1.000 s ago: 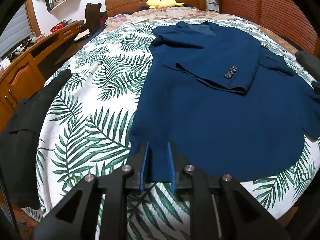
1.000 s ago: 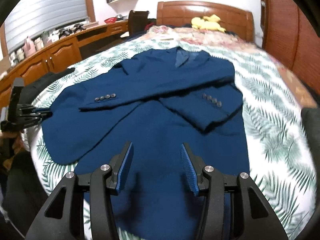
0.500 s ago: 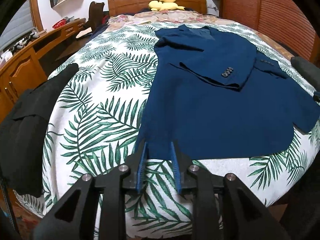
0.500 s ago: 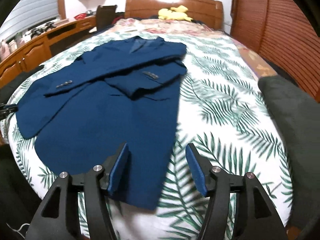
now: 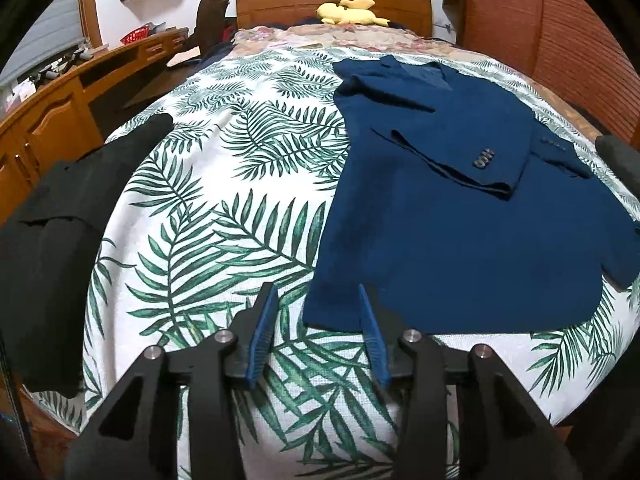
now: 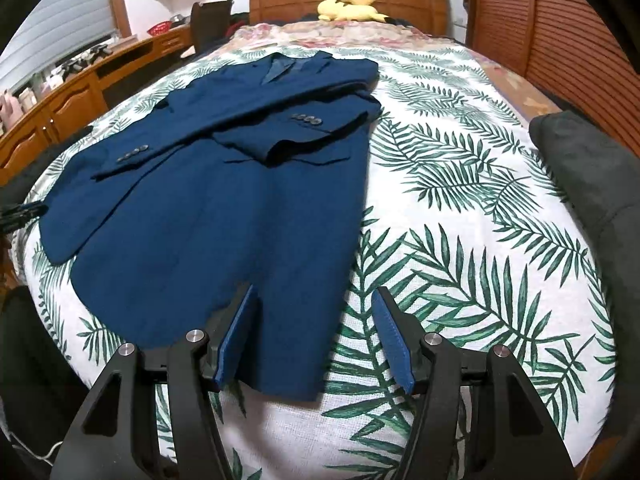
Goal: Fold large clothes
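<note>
A navy blue suit jacket (image 5: 452, 216) lies flat on the bed with both sleeves folded across its front; it also shows in the right wrist view (image 6: 224, 208). My left gripper (image 5: 318, 328) is open and empty, its jaws standing on either side of the jacket's near left hem corner. My right gripper (image 6: 314, 334) is open and empty, its jaws straddling the jacket's near right hem corner at the foot of the bed.
The bed carries a white sheet with green fern print (image 5: 224, 208). A black garment (image 5: 52, 232) lies at the bed's left edge, a dark grey one (image 6: 584, 168) at the right. A yellow plush toy (image 5: 352, 10) sits by the wooden headboard. A wooden desk (image 5: 60, 112) runs along the left.
My left gripper has opened and let go of the jacket's hem corner. The jacket was pulled toward the foot of the bed. My right gripper swung right to the hem's right corner.
</note>
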